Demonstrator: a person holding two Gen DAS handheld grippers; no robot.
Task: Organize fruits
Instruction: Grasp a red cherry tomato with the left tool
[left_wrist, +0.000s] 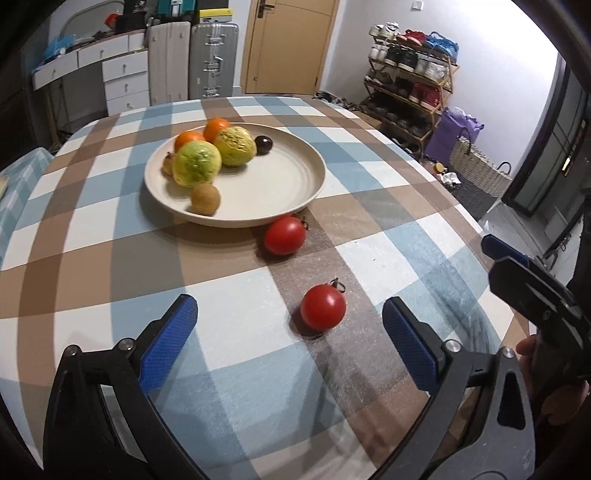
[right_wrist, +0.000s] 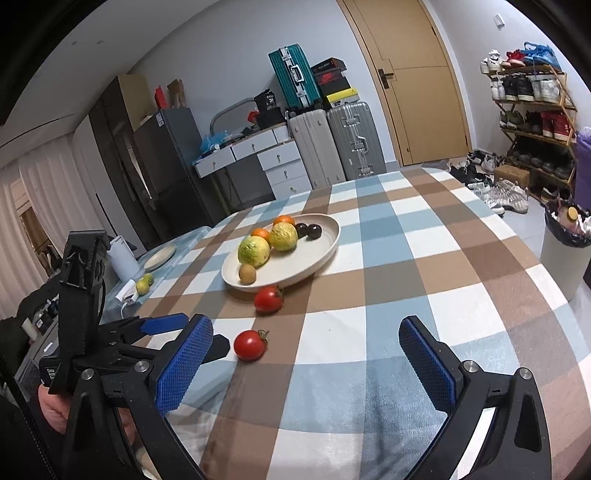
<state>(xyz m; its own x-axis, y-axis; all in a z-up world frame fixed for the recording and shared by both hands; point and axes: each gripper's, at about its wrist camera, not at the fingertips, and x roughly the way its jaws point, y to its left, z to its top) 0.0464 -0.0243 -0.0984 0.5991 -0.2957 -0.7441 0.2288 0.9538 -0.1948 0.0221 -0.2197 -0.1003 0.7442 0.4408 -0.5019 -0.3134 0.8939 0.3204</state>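
Both the left gripper and the right gripper are hovering wide open over the checked desk, gripping nothing. Two tomatoes are lying mid-frame: the near tomato between the left fingers, the far tomato touching the plate of fruit.

Fruit tucked behind fruit, gear running off the frame

On the plate, the two oranges at upper centre of the left wrist view sit partly behind the green-yellow fruits, and a small tan fruit peeks out at their left, too hidden to name. The right gripper is cut off by the right edge. In the right wrist view, labels on the stacked boxes are too small to read.
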